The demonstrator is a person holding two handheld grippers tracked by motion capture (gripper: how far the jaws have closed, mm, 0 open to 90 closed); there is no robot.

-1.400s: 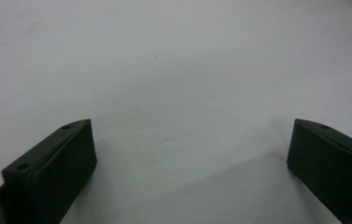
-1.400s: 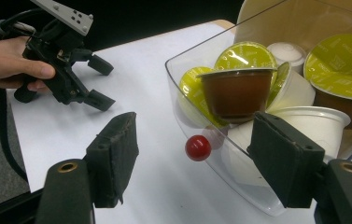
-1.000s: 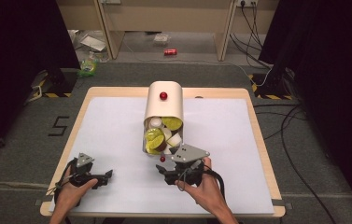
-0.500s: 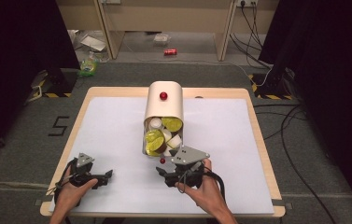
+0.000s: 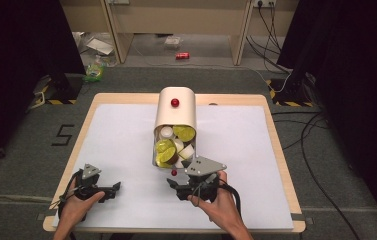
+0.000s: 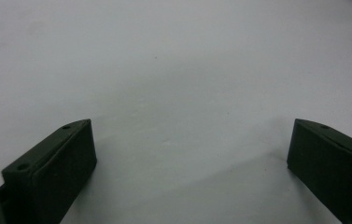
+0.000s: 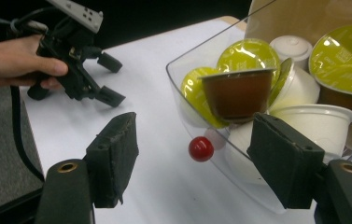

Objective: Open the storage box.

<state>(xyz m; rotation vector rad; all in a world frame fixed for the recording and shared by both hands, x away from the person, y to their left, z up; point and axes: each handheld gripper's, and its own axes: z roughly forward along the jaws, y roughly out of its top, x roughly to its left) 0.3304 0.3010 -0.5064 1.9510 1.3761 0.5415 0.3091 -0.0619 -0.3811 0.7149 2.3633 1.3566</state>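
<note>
Here the right tool (image 7: 192, 158) hangs open at the drawer (image 5: 162, 161), its jaws either side of the red knob (image 7: 200, 149) without touching it. The drawer, full of capsules (image 7: 239, 93), sits mid-worktop (image 5: 126, 130). The left tool (image 5: 107, 189) rests open, well apart.

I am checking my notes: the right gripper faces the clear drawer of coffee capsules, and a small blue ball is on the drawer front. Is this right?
Not quite: the ball on the drawer front is red, not blue, as the right gripper view shows. The right gripper does face the capsules.
</note>
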